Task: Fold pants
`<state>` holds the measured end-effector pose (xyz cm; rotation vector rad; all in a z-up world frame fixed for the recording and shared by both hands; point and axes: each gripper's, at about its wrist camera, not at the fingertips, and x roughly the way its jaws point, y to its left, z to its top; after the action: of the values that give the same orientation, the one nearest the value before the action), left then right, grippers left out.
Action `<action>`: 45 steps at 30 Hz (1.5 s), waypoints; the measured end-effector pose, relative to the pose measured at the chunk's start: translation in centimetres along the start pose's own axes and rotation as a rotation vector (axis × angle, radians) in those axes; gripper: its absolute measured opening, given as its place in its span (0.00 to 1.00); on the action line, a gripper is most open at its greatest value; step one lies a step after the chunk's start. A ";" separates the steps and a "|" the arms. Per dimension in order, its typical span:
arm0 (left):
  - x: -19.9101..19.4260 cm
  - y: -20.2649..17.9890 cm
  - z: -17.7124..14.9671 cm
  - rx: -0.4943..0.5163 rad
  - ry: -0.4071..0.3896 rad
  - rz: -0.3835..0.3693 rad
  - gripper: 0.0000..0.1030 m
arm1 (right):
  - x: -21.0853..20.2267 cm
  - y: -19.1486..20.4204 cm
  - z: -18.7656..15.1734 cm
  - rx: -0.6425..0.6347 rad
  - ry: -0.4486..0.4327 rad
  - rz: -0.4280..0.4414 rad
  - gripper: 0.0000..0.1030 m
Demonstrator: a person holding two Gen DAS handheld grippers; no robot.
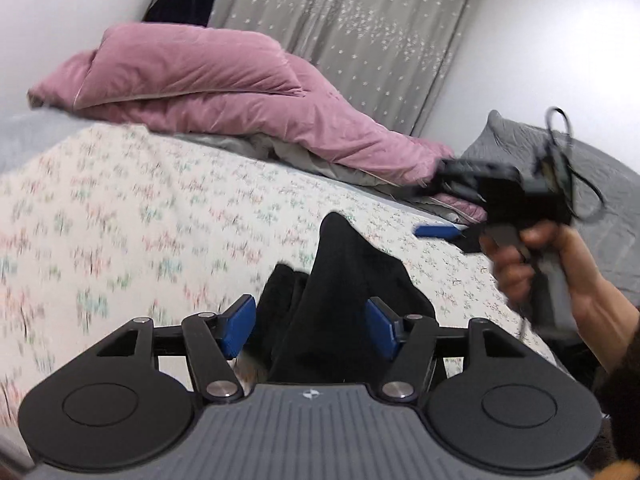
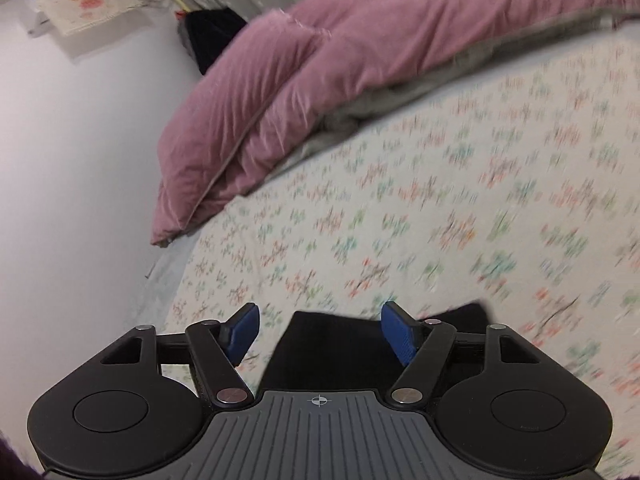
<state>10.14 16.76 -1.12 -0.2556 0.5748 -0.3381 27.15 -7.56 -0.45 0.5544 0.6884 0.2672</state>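
Pants (image 1: 340,292): black, bunched on bed (image 1: 160,208), near its front edge.
Left gripper (image 1: 312,326): spread wide, fabric between jaws, ungripped.
Right gripper (image 2: 320,334): wide, over pants.
Advice: one layer's edge to be pinched, then drawn flat.

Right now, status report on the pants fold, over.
Left hand-held gripper open, straddling black pants. Right hand-held gripper open. Pink duvet beyond, apart.

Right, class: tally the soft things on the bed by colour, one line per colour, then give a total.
Black: 1, the pants
Pink: 1, the duvet
Grey: 1, the pillow
Total: 3, all lying on the floral bedsheet. The left gripper and right gripper are not counted.
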 end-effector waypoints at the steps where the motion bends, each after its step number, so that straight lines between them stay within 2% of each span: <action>1: 0.9 -0.1 0.6 0.011 0.025 0.001 0.79 | -0.7 -0.3 -0.1 -0.014 -0.008 -0.009 0.68; 5: 5.0 -0.3 2.4 0.019 0.131 -0.020 0.78 | -3.4 -2.6 -1.5 -0.050 -0.017 -0.047 0.72; 7: 7.1 -0.4 2.6 0.036 0.160 -0.020 0.70 | -4.4 -4.1 -2.7 -0.049 -0.012 -0.069 0.72; 8: 8.0 -0.6 2.6 0.049 0.173 -0.019 0.58 | -4.8 -4.9 -3.4 -0.043 -0.008 -0.082 0.72; 9: 8.7 -0.8 2.4 0.065 0.183 -0.011 0.42 | -5.2 -5.7 -4.1 -0.036 0.000 -0.091 0.72; 10: 9.2 -1.1 2.3 0.085 0.184 0.009 0.30 | -5.5 -6.5 -4.7 -0.031 0.008 -0.097 0.72; 11: 9.5 -1.3 2.0 0.098 0.178 0.019 0.28 | -5.8 -7.2 -5.3 -0.025 0.016 -0.103 0.72; 14: 8.6 -1.7 1.9 0.112 0.121 0.039 0.28 | -6.5 -8.9 -7.0 -0.009 0.034 -0.113 0.72; 17: 10.2 -1.0 0.8 0.179 0.140 0.105 0.30 | -6.6 -10.0 -8.4 0.002 0.060 -0.111 0.72; 19: 11.1 -0.7 -0.5 0.262 0.164 0.148 0.36 | -6.1 -10.4 -9.3 0.014 0.077 -0.105 0.72; 21: 11.0 -0.2 -0.9 0.277 0.143 0.159 0.46 | -5.3 -10.7 -10.3 0.033 0.099 -0.092 0.72; 23: 10.8 0.5 -0.3 0.236 0.158 0.142 0.53 | -4.5 -10.9 -11.2 0.050 0.118 -0.073 0.72; 26: 11.3 2.6 0.7 0.111 0.211 0.096 0.67 | -3.4 -10.9 -12.4 0.067 0.134 -0.045 0.72; 28: 11.8 4.6 1.0 -0.010 0.251 0.032 0.69 | -3.0 -10.8 -13.1 0.079 0.108 -0.030 0.72; 29: 12.1 5.7 1.0 -0.088 0.272 -0.008 0.69 | -2.9 -10.8 -13.4 0.090 0.087 -0.022 0.66; 30: 12.4 6.7 0.9 -0.164 0.291 -0.049 0.69 | -2.8 -10.8 -13.6 0.105 0.073 -0.011 0.48; 32: 12.7 8.0 0.3 -0.275 0.304 -0.111 0.67 | -2.3 -10.9 -13.7 0.140 0.066 -0.017 0.34; 33: 12.7 8.1 0.0 -0.288 0.294 -0.123 0.63 | -2.3 -10.8 -13.5 0.144 0.059 -0.022 0.27; 36: 12.8 7.8 -0.6 -0.341 0.274 -0.181 0.51 | -3.1 -10.5 -12.2 0.120 0.033 0.000 0.19; 40: 13.8 5.6 -0.9 -0.361 0.242 -0.212 0.47 | -3.8 -10.6 -9.9 0.049 -0.002 -0.019 0.18; 45: 17.2 2.6 -0.8 -0.413 0.173 -0.241 0.45 | -3.9 -12.1 -6.2 0.005 -0.061 -0.064 0.18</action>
<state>23.83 12.52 -11.00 -0.7020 0.7862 -0.4768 20.78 -16.74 -9.18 0.5423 0.6470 0.1883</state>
